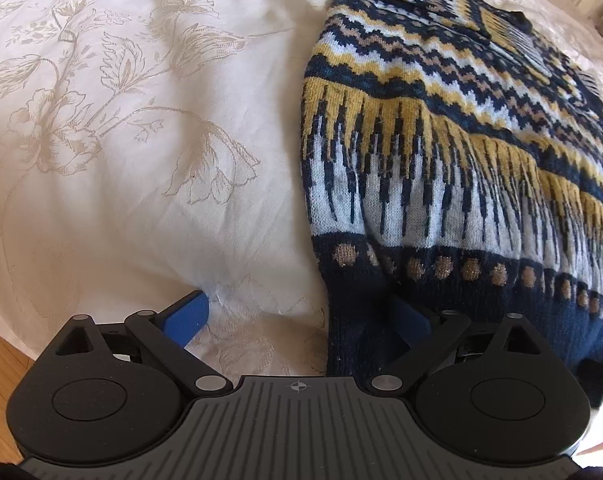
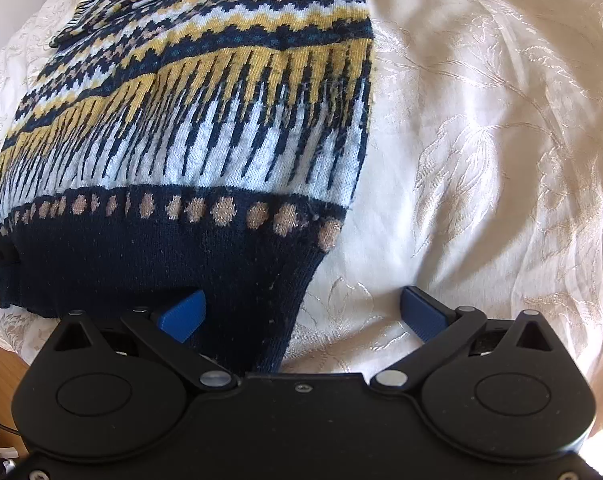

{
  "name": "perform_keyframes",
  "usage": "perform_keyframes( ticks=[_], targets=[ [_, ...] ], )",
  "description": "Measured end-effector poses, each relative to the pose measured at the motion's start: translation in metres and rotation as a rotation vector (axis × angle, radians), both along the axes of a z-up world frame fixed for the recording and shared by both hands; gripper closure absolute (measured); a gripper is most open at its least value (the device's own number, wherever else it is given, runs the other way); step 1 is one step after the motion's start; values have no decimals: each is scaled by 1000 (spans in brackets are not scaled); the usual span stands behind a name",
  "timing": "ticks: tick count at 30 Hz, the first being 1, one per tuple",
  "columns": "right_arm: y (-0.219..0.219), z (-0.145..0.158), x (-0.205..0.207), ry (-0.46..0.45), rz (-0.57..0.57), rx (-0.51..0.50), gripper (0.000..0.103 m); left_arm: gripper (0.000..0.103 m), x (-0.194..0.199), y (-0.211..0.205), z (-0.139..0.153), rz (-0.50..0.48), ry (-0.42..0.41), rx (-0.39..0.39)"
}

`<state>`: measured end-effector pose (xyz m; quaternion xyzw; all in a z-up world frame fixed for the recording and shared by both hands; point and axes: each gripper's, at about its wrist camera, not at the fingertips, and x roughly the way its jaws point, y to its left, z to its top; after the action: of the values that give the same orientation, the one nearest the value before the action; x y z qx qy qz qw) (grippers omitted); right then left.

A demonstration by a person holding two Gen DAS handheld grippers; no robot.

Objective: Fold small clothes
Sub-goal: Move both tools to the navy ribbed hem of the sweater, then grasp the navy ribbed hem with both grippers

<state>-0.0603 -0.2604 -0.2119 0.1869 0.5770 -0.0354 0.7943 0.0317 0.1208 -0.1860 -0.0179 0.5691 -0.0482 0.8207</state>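
Left gripper [image 1: 301, 320] fingers wide open at sweater [image 1: 441, 140] hem; right gripper [image 2: 301, 316] open too; sweater flat on bed [image 1: 141, 120]

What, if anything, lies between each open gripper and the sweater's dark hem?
Nothing visible does. The left gripper and right gripper both sit open at the sweater's navy hem, each straddling a bottom corner, with only the white bedspread beneath.
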Motion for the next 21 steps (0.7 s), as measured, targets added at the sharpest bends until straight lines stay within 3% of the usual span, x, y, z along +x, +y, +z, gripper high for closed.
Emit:
perform_keyframes(
  ticks=[6, 12, 16, 21],
  targets=[
    [-1, 0, 0, -10, -4, 2, 0, 5, -12, -3, -1, -7, -28, -6],
    [2, 8, -6, 13, 33, 17, 0, 8, -33, -14, 4, -115, -30, -17],
    [7, 17, -15, -13, 81, 5, 1, 17, -43, -21, 6, -188, -43, -21],
    [5, 26, -25, -42, 58, 30, 15, 21, -36, -18, 7, -175, -48, -56]
  ],
)
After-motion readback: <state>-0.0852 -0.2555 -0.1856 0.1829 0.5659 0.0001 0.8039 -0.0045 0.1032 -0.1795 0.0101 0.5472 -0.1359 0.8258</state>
